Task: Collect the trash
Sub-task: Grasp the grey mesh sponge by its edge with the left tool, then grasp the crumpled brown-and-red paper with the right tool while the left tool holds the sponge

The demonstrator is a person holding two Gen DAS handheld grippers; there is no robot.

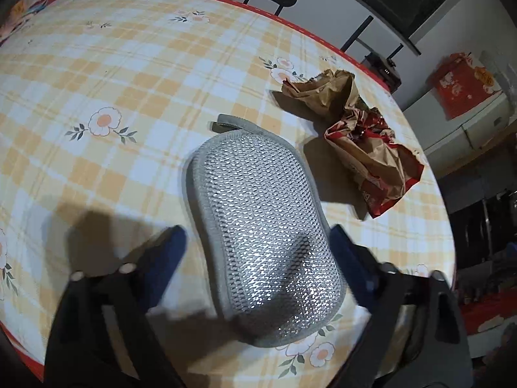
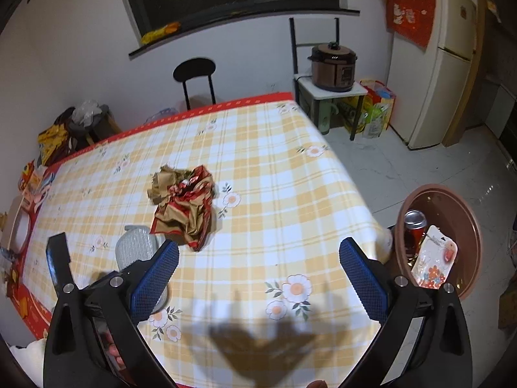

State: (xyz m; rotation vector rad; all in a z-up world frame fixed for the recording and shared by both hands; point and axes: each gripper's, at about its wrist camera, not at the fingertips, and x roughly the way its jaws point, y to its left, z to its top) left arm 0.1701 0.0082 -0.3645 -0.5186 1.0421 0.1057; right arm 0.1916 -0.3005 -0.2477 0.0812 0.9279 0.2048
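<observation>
A silver mesh scrub pad (image 1: 258, 226) with a grey rim lies on the checked tablecloth (image 1: 129, 80). My left gripper (image 1: 255, 242) is open and straddles it. The right finger sits at the pad's edge and a gap shows beside the left finger. A crumpled brown and red paper bag (image 1: 355, 135) lies just beyond the pad, toward the table's right edge. In the right wrist view the bag (image 2: 184, 207) is mid-table and the pad (image 2: 135, 245) is near it. My right gripper (image 2: 258, 258) hangs open over the cloth, holding nothing.
A round brown bin (image 2: 471, 220) stands on the floor right of the table, with a red can (image 2: 415, 223) and a packet (image 2: 434, 262) inside. Beyond the table are a black chair (image 2: 194, 71), a cooker (image 2: 332, 68) on a stand and a fridge (image 2: 433, 80).
</observation>
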